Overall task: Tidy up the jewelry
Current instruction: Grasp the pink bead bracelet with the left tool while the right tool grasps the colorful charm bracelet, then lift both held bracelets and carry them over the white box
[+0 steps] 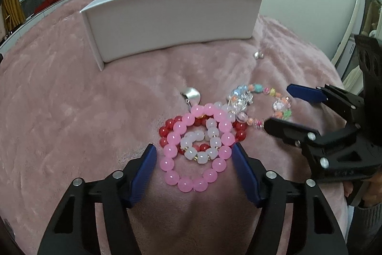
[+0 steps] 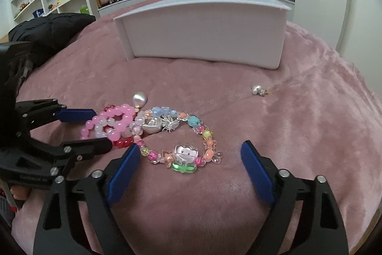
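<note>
Two claws are in view, both with jaws apart and gripping nothing. Left claw [image 1: 193,157] straddles the pink bead bracelet [image 1: 197,147], its blue pads [image 1: 143,173] just beside the loop on either side; contact cannot be confirmed. Right claw [image 2: 188,173] stands over the multicolour charm bracelet [image 2: 183,135], one pad near the loop's left edge, the other well apart on bare blanket.

Hidden or unclear:
- Red bead bracelet [image 1: 167,130] lies under the pink one; only its outer arcs show.
- White bead bracelet [image 1: 203,145] sits inside the pink loop, partly overlapped.
- Clear faceted charms [image 1: 240,97] where the two heaps meet are tangled and hard to separate by eye.
- Pearl pendant [image 1: 192,93] lies just beyond the pink bracelet; its clasp is indistinct.
- Small silver piece [image 2: 257,89] lies alone, well apart to the right (too small to identify).

Edges and room: all pieces rest on the pink blanket [image 1: 71,111]. White box [image 1: 172,23] stands beyond them, its near wall upright, interior not visible. Open blanket lies between the jewelry and the box, and to the right of the charm bracelet
</note>
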The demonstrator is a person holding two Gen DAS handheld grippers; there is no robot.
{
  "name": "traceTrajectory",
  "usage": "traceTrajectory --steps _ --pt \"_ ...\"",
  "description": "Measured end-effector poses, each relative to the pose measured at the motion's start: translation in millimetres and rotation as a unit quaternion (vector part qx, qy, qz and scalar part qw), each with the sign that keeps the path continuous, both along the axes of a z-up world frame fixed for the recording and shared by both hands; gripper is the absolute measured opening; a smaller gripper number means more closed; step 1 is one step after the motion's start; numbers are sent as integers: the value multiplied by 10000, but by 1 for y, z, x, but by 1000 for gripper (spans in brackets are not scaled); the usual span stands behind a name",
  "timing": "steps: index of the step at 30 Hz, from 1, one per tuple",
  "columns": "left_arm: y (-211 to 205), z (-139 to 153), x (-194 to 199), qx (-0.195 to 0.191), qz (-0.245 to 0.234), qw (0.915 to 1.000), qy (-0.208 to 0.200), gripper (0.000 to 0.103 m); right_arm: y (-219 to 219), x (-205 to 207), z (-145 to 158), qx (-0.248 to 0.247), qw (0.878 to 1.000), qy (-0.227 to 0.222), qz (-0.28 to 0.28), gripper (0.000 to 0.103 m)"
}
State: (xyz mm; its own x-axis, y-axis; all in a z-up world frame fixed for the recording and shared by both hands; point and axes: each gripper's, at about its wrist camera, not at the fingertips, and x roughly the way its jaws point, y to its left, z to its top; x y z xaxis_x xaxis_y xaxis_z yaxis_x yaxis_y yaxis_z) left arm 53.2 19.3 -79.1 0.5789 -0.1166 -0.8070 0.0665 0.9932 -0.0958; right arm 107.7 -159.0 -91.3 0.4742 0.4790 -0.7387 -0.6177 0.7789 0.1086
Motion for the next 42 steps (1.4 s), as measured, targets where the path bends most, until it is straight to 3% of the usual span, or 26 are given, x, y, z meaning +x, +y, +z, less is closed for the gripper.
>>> traceTrajectory --steps 3,6,8,9,11,13,17,42 --pt "-3 -1 0 95 -10 9999 53 56 -3 2 -2 91 9999 64 7 82" --pt "-5 -1 0 150 -12 9999 69 52 -7 -1 -1 182 9998 33 -14 68" --pt "-4 0 -2 157 -10 9998 77 47 -10 -2 0 193 9998 6 -47 54" --pt "-4 1 -2 165 -15 9998 92 41 -12 -2 1 220 9998 10 -34 52" --pt "-3 3 -3 149 -21 9998 114 35 -14 -6 2 273 9996 -11 -52 31" --pt "-1 5 -5 153 -26 9998 112 30 -17 -8 5 347 9994 -23 -31 22" --pt "-2 12 -9 133 -17 9999 45 18 -21 -15 12 490 9987 -92 -44 22" --pt "-4 73 -30 -335 53 9977 -590 17 -53 -26 80 1356 9891 -566 20 22"
